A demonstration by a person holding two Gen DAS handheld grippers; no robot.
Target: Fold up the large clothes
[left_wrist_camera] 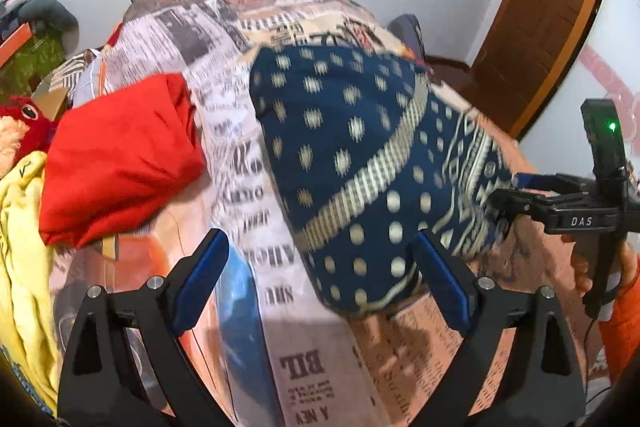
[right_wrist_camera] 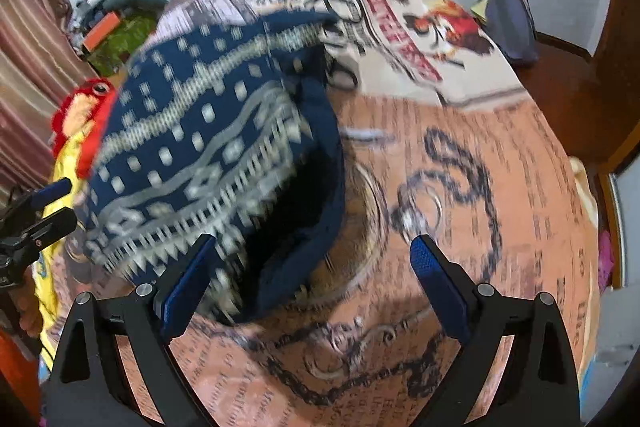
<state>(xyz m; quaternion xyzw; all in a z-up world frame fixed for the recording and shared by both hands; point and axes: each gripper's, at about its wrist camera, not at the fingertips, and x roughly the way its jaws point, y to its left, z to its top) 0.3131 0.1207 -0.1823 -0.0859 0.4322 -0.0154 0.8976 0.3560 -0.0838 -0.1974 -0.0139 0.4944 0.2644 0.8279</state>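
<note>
A navy garment point(left_wrist_camera: 352, 155) with cream dots and banded patterns lies folded into a bundle on the newspaper-print bedsheet point(left_wrist_camera: 316, 367). My left gripper point(left_wrist_camera: 322, 269) is open, its blue pads wide apart; the bundle's near end lies between them, close to the right pad, and neither pad presses on it. My right gripper point(right_wrist_camera: 318, 267) is also open just above the sheet. Its left finger point(right_wrist_camera: 188, 287) sits at the garment's point(right_wrist_camera: 208, 147) near edge without gripping it. Each gripper shows in the other's view: the right gripper point(left_wrist_camera: 508, 189) at the bundle's right edge, the left gripper point(right_wrist_camera: 56, 205) at its left side.
A folded red cloth point(left_wrist_camera: 120, 155) lies left of the bundle, with a yellow garment point(left_wrist_camera: 20, 247) and a red plush toy point(left_wrist_camera: 24, 115) beyond it. A dark blue bag point(right_wrist_camera: 512, 19) sits at the bed's far right corner. A wooden door point(left_wrist_camera: 540, 27) stands at the right.
</note>
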